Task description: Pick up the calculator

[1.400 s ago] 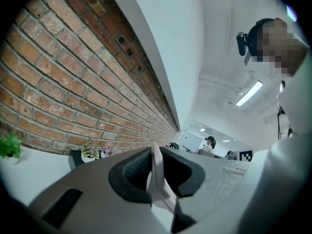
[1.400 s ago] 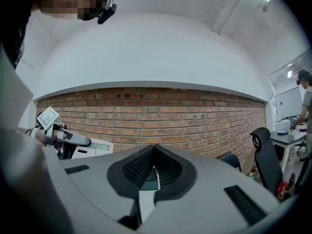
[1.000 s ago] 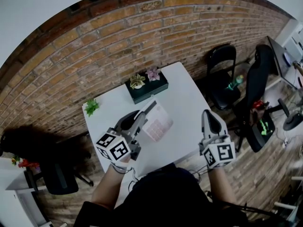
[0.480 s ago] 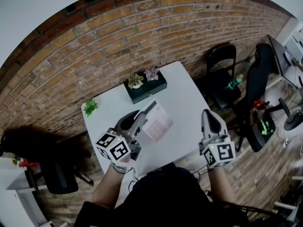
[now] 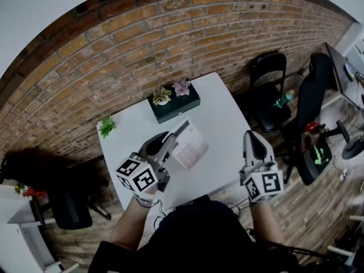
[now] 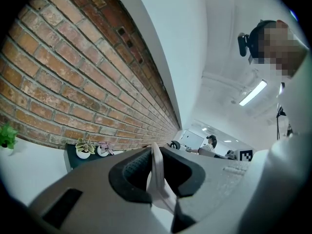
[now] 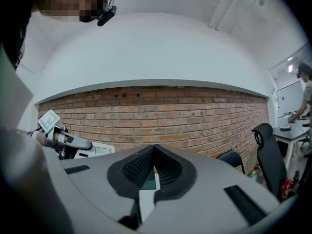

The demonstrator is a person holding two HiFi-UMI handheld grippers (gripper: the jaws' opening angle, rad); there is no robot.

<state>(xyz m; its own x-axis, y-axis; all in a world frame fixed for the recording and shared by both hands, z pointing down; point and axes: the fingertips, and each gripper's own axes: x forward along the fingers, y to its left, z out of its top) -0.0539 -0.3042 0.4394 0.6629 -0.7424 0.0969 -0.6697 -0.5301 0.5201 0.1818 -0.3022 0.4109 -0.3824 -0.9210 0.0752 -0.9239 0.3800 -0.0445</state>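
At the table's right edge, the person's right gripper (image 5: pixel 251 137) hangs with jaws pressed together on nothing. The left gripper (image 5: pixel 175 136) pinches the pale calculator (image 5: pixel 192 147) by one long edge, tilted and apparently lifted off the white table (image 5: pixel 222 112). The slab looks thin, stiff, light and likely slippery, so an edge grip clear of the keys seems safest. Beyond stand a dark planter box (image 5: pixel 176 109) and the brick wall (image 5: pixel 170 44).

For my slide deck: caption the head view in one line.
Left gripper clamps the calculator over the white table; right gripper is shut and empty beside it.
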